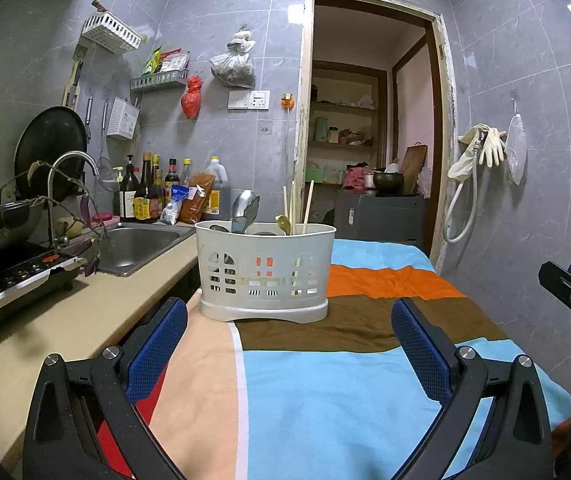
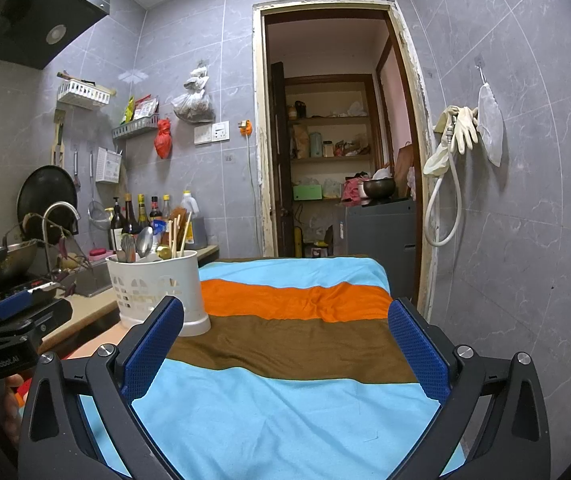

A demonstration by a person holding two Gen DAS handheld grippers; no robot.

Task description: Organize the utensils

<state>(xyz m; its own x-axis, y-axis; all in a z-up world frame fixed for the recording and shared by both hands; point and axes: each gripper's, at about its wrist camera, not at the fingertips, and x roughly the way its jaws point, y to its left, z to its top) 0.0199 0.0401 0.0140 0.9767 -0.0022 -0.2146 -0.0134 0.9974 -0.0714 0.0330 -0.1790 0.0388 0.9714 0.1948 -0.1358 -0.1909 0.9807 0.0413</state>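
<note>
Utensils [image 1: 245, 210], i.e. spoons & chopsticks [image 1: 308, 206], stand upright in white caddy [image 1: 265, 272] on striped cloth [image 1: 325, 380] by the sink [image 1: 141, 246]. Left gripper [image 1: 289, 344] & right gripper [image 2: 285, 346]: jaws wide apart, nothing held.

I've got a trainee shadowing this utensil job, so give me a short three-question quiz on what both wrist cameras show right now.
1. True or false: the left gripper is shut on a wooden chopstick.
2. Multiple choice: the white slotted plastic utensil caddy stands on A) the beige counter, B) the striped blue, orange and brown cloth, C) the steel sink.
3. Fill in: sticking up from the caddy beside the pale wooden chopsticks are shiny metal ____.

Key:
1. False. Its jaws are wide apart and empty, as are the right gripper's.
2. B, at the cloth's edge nearest the counter.
3. Spoons.
</note>
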